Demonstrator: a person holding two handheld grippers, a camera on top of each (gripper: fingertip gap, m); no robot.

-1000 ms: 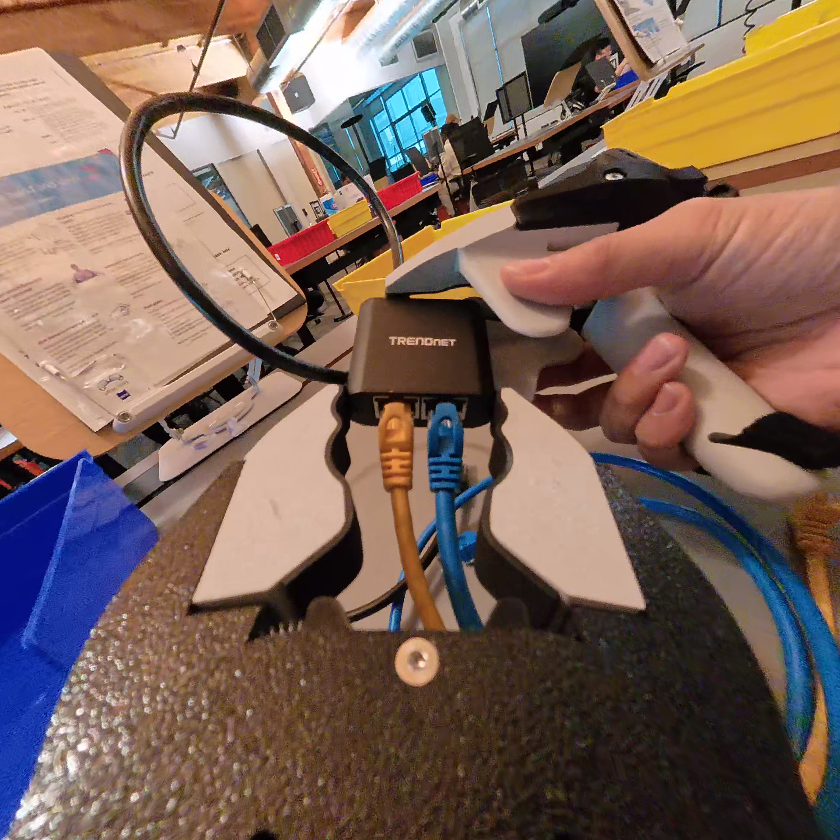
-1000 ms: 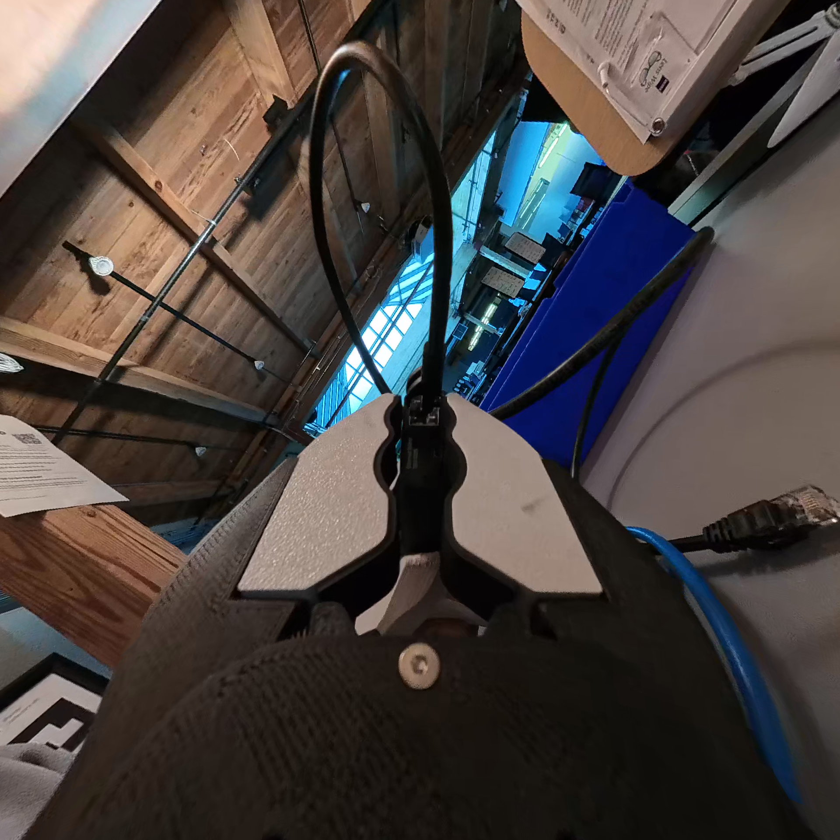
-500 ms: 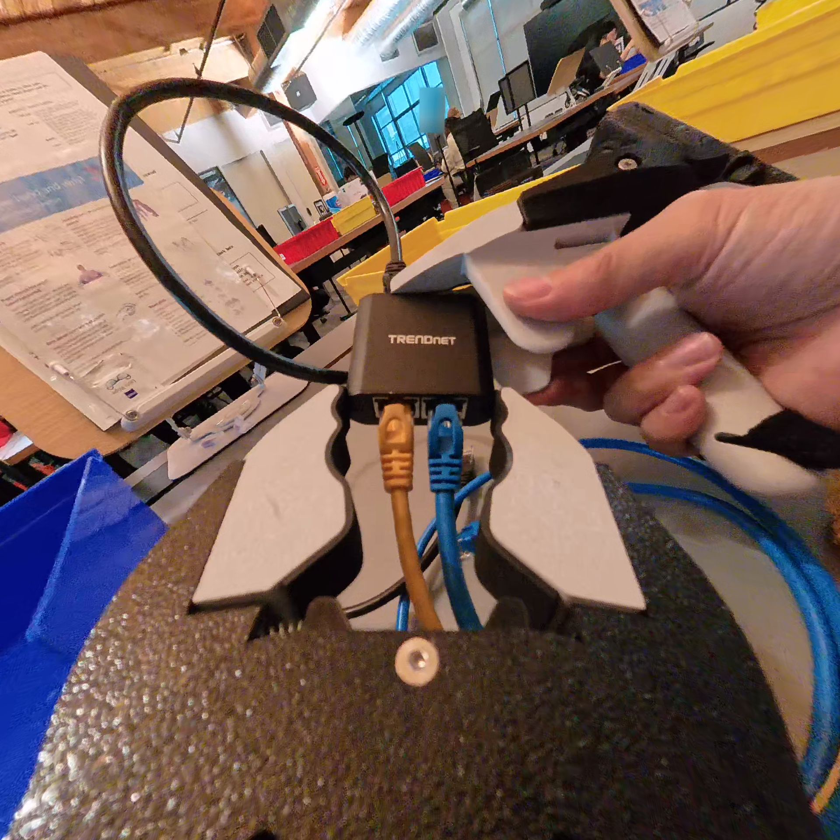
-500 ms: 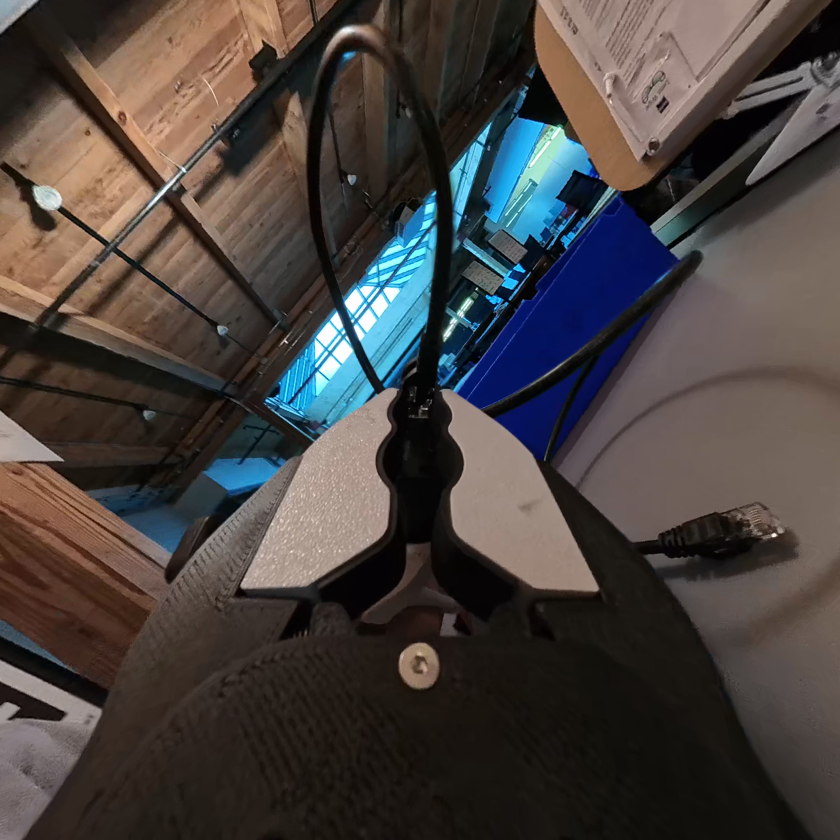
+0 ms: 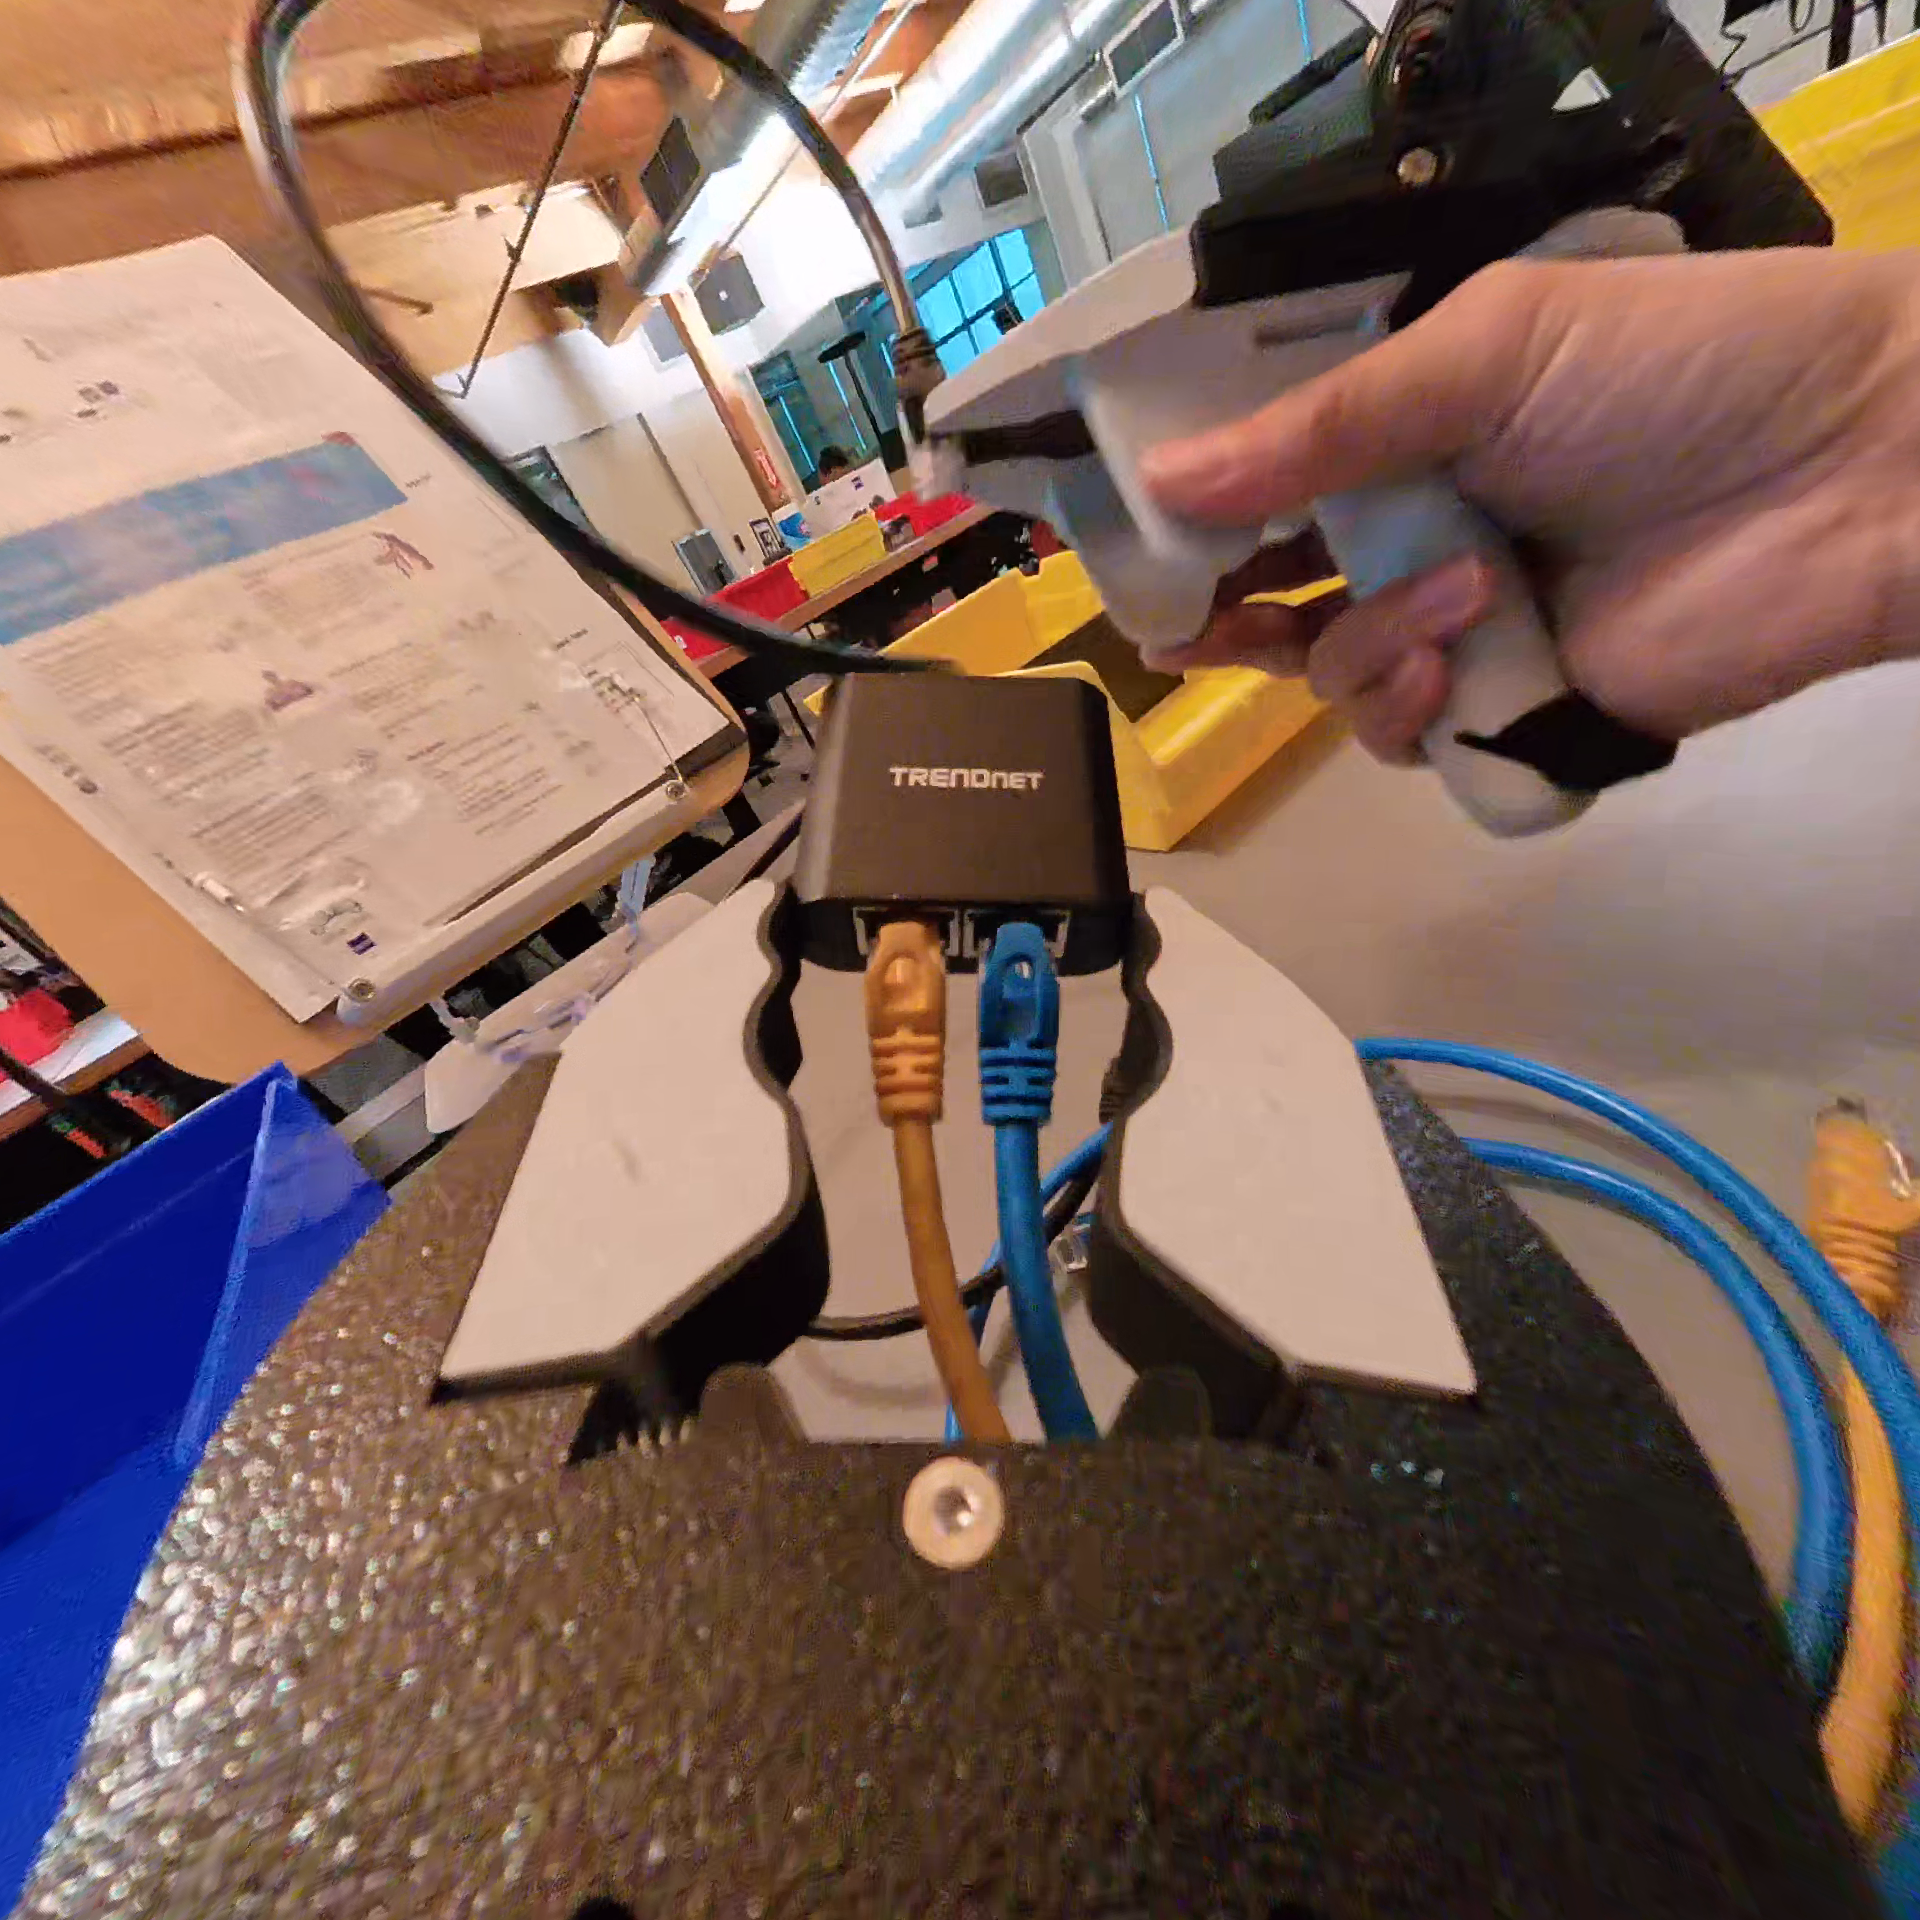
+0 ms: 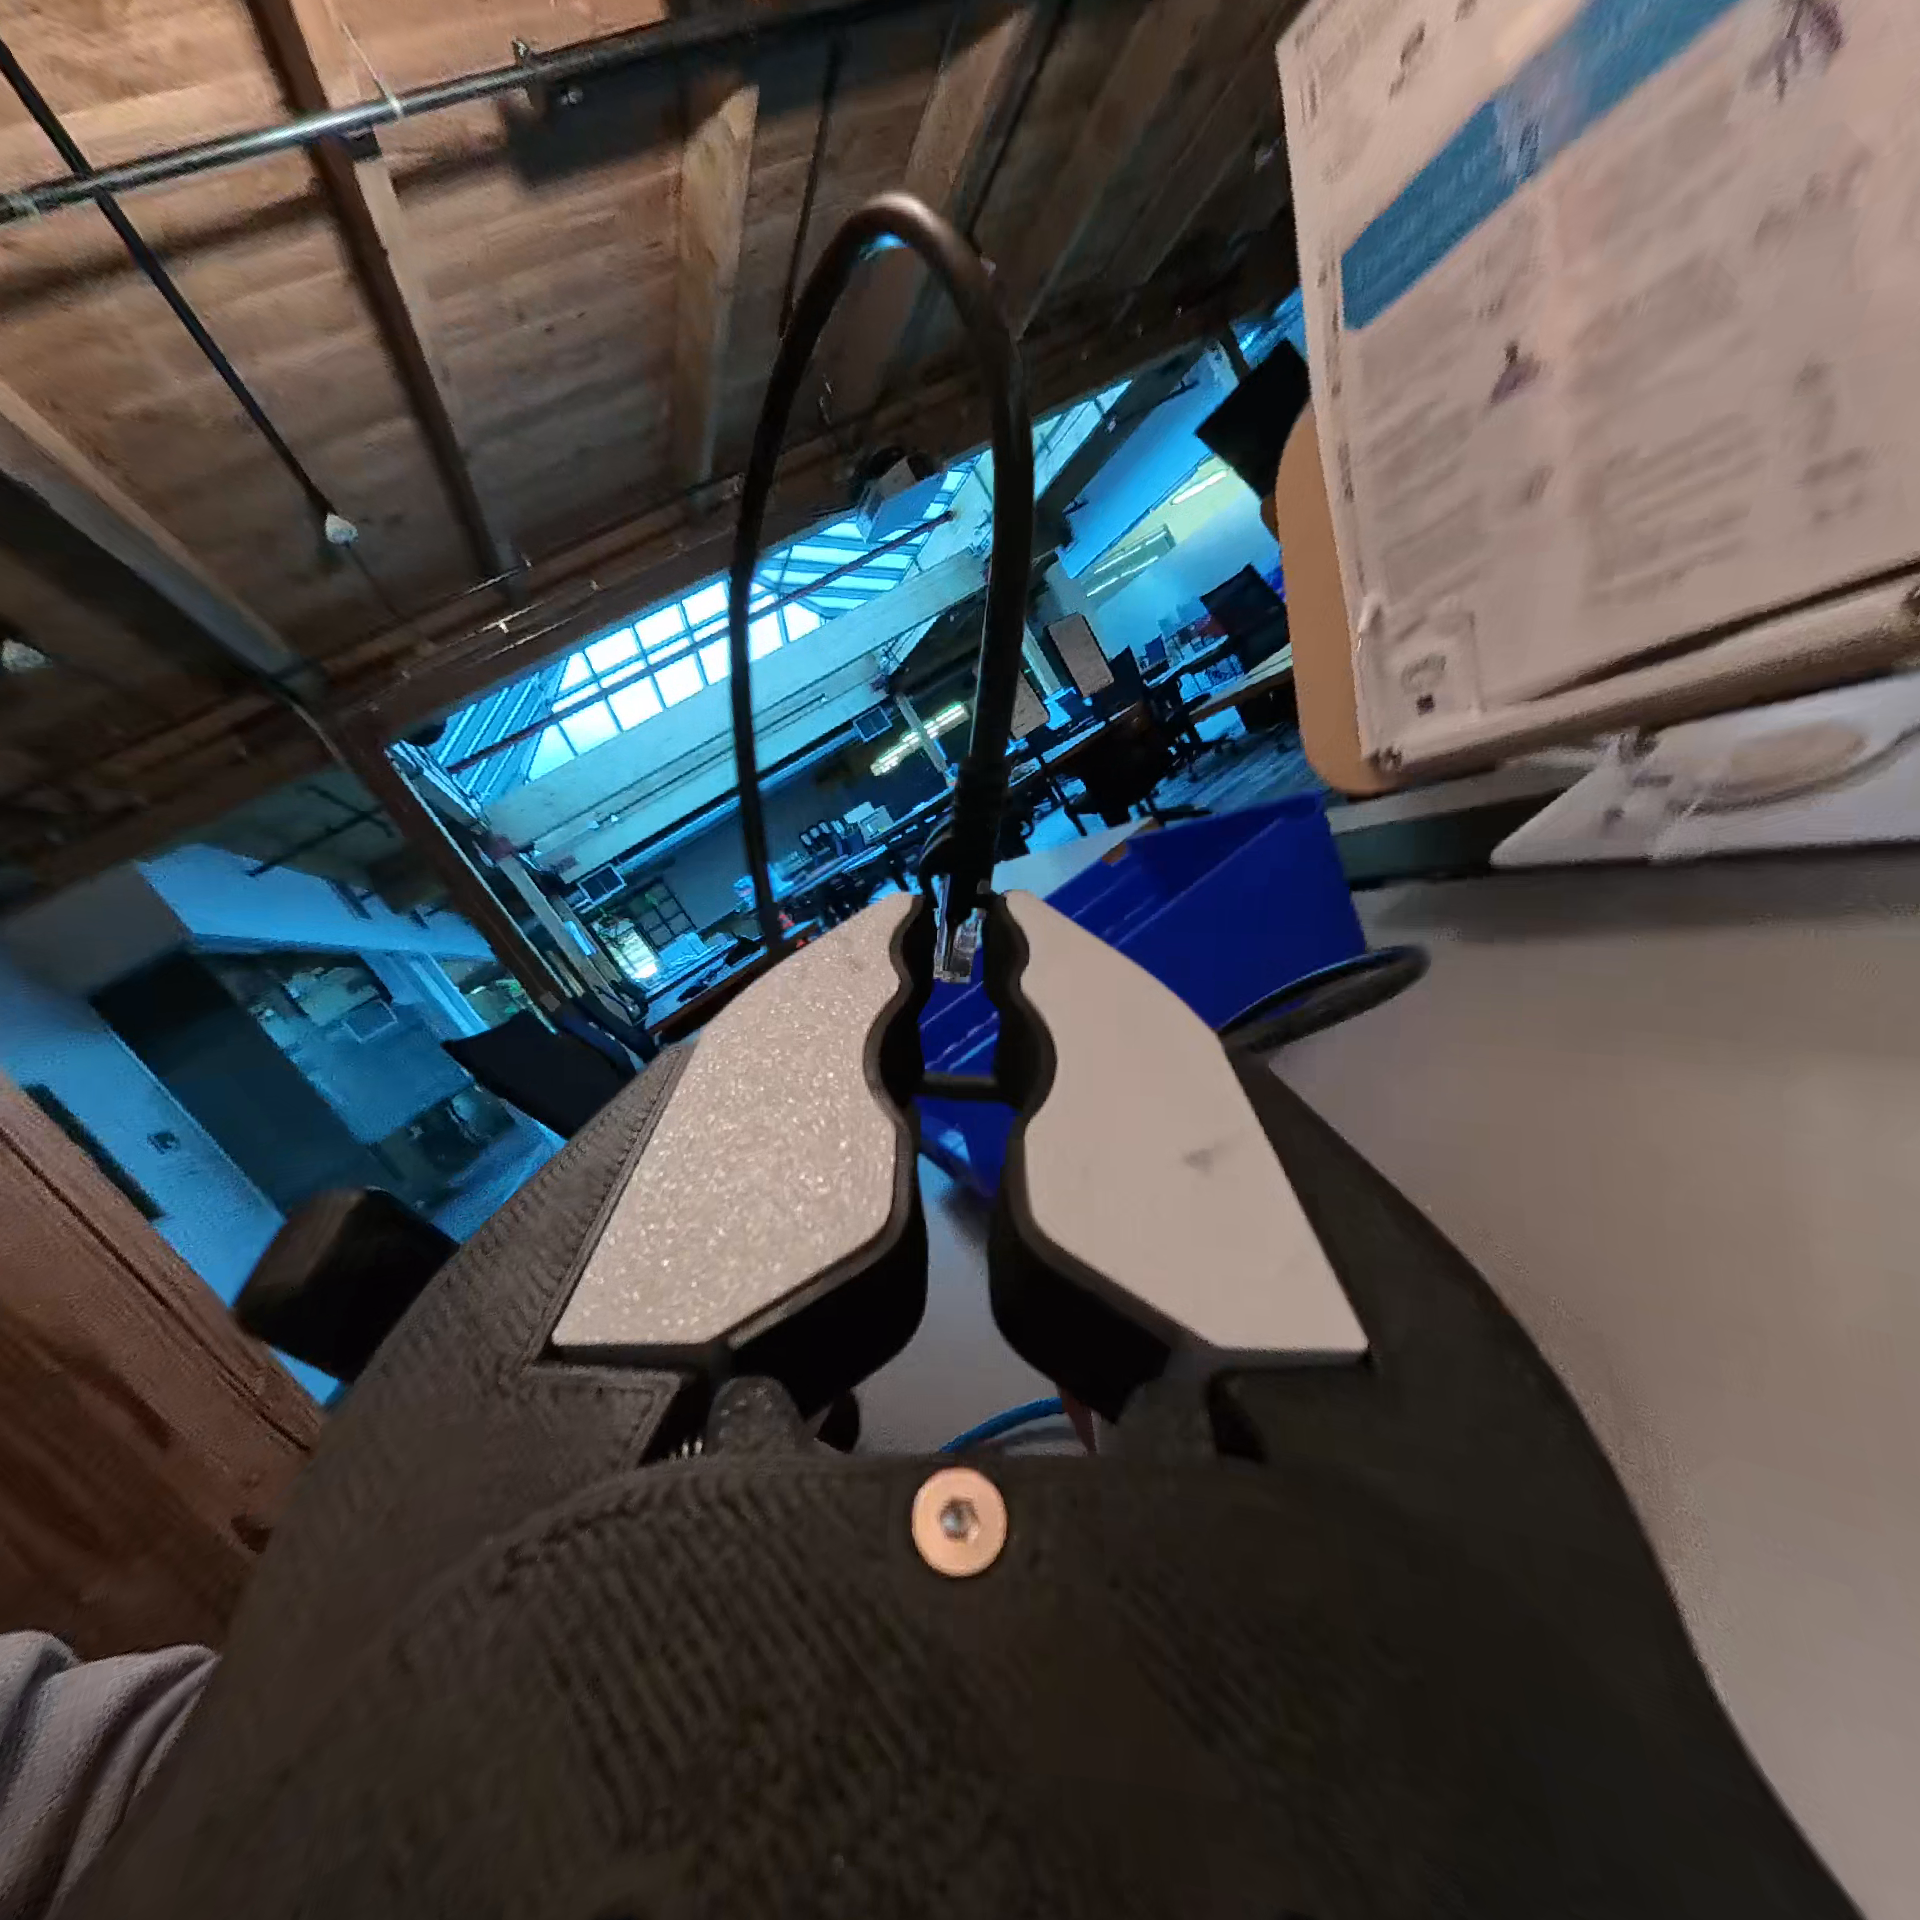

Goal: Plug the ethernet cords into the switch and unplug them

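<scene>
The left gripper (image 5: 961, 940) is clamping the black switch (image 5: 961, 800), with orange (image 5: 906, 1023) and blue (image 5: 1018, 1029) plugs seated. The right gripper (image 6: 961, 940) is pinching the black plug (image 6: 954, 935), its length pointing toward six o'clock, at one o'clock above the switch.

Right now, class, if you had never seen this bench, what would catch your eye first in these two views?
The black switch clamped in the left gripper, with an orange cord and a blue cord plugged in side by side. Above it, the right gripper pinches a black cord's plug, its cable looping high.
</scene>
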